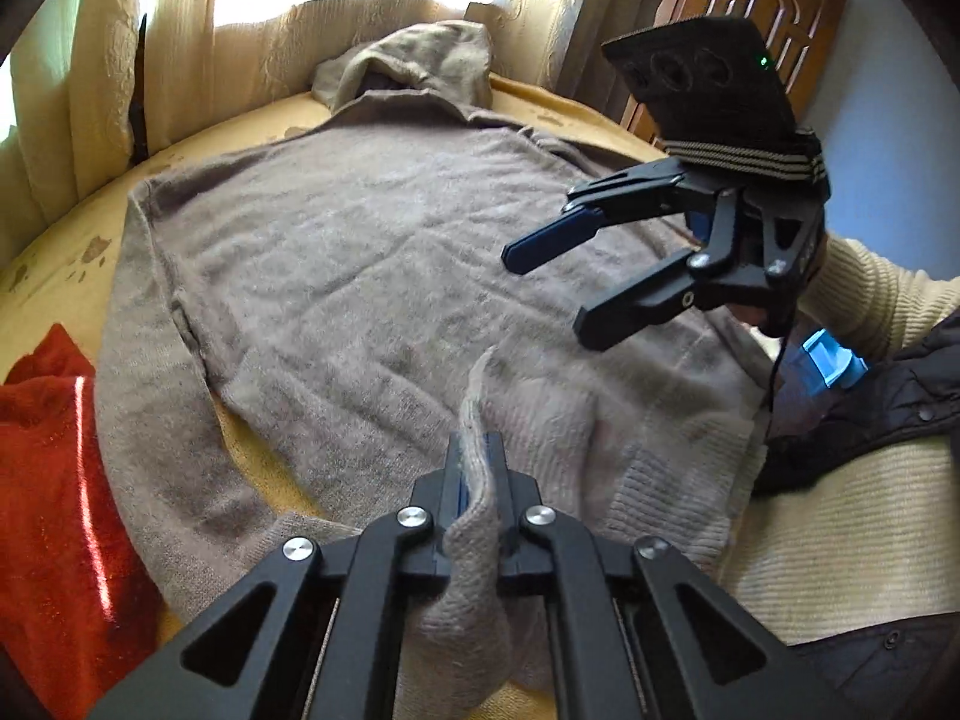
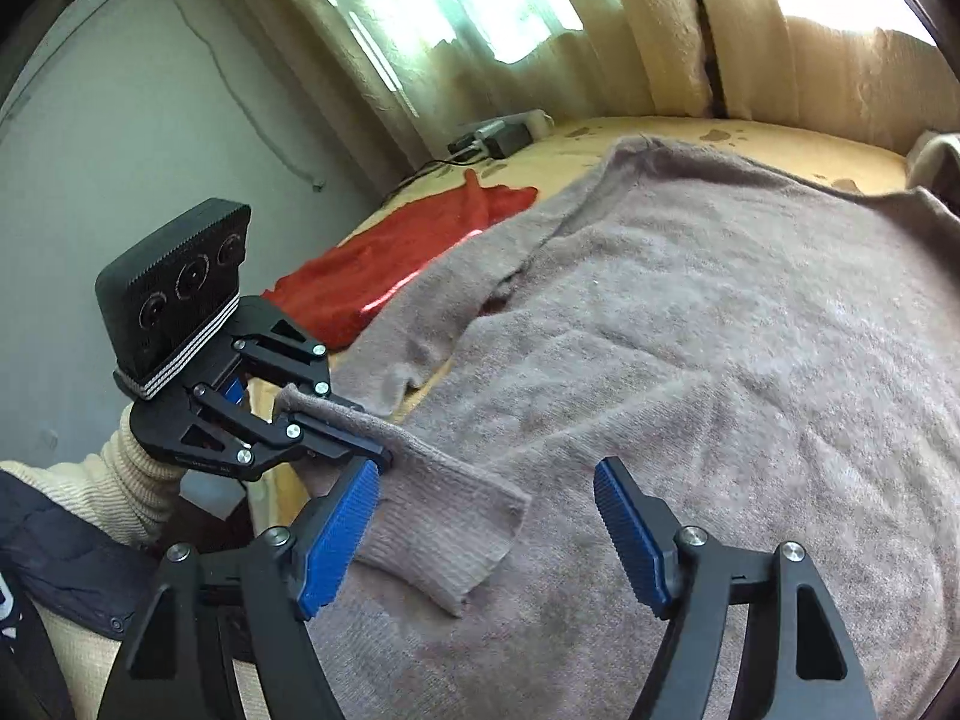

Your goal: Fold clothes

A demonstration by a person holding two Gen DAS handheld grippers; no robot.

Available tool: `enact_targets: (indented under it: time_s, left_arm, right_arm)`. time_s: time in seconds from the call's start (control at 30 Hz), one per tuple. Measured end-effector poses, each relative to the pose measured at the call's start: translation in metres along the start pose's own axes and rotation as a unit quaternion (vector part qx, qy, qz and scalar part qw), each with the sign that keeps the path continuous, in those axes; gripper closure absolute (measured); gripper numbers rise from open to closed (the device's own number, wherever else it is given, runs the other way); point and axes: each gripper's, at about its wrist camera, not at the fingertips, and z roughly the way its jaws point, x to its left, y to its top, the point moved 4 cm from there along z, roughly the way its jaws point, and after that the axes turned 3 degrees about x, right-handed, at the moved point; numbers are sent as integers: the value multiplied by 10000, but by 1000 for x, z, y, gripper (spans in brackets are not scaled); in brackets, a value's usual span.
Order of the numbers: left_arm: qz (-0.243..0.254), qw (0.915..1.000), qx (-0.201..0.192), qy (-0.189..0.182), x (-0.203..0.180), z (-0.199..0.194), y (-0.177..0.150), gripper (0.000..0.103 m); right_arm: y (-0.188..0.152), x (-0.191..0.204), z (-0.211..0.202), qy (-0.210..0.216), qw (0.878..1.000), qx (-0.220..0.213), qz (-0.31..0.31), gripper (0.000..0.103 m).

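Note:
A taupe knitted hooded sweater (image 1: pixel 360 252) lies spread flat on the bed, hood (image 1: pixel 414 60) at the far end. My left gripper (image 1: pixel 477 456) is shut on the cuff of one sleeve, whose fabric bunches up between the pads and drapes back over the linkage. The right wrist view shows that gripper (image 2: pixel 384 456) from the side, holding the sleeve cuff (image 2: pixel 444 534) folded over the sweater body (image 2: pixel 720 360). My right gripper (image 2: pixel 486 474) hovers open just above the cuff, blue pads (image 2: pixel 336 534) wide apart with nothing pinched. In the left wrist view it hangs open (image 1: pixel 549 297) above the sweater's right side.
A red garment (image 1: pixel 48 480) (image 2: pixel 408 264) lies on the yellow bed cover (image 1: pixel 60 252) beside the sweater's other sleeve (image 1: pixel 138 360). Cream curtains (image 1: pixel 180 30) back the bed. A dark device with cables (image 2: pixel 498 135) sits by the wall. A person's cream sleeve (image 1: pixel 870 288) is at right.

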Motion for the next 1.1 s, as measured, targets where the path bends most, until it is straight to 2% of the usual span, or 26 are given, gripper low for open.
enact_targets:
  time_s: [0.1, 0.2, 0.3, 0.4, 0.47, 0.53, 0.6, 0.73, 0.87, 1.0, 1.1]
  left_arm:
    - [257, 9990, -359, -38, -14, -27, 10, 98]
    - [517, 9969, -585, -106, -26, -48, 18, 98]
    - [697, 9940, -819, -180, -34, -68, 24, 98]
    - [709, 9913, -1083, -251, -31, -85, 34, 98]
    - [587, 9905, -1218, -230, -24, -92, 39, 98]
    - [466, 9896, -1332, -297, -17, -97, 43, 98]
    - [421, 9871, -1484, -433, -12, -104, 45, 98]
    - [344, 9789, -1867, -759, -5, -122, 47, 98]
    - [210, 9698, -2198, -1037, 4, -135, 51, 98]
    - [11, 9639, -2395, -1164, 14, -140, 54, 98]
    - [-139, 9645, -2404, -1084, 22, -138, 53, 98]
  right_arm:
    - [6, 14, -3, 244, 9989, -76, -384, 21]
    - [10, 14, -1, 427, 9978, -110, -500, 20]
    - [17, 3, 5, 854, 9962, -75, -155, 20]
    - [27, -4, 11, 1564, 9874, -164, 183, 20]
    - [35, -5, 12, 2062, 9772, -299, 408, 20]
    - [41, -2, 12, 2753, 9587, -344, 631, 20]
    - [49, 2, 15, 3111, 9468, -363, 735, 20]
    - [58, -1, 21, 3473, 9312, -403, 1035, 20]
    - [66, -2, 25, 4017, 9055, -525, 1262, 20]
    - [74, 7, 28, 4543, 8793, -715, 1238, 20]
    - [75, 16, 30, 4553, 8798, -803, 1103, 21]
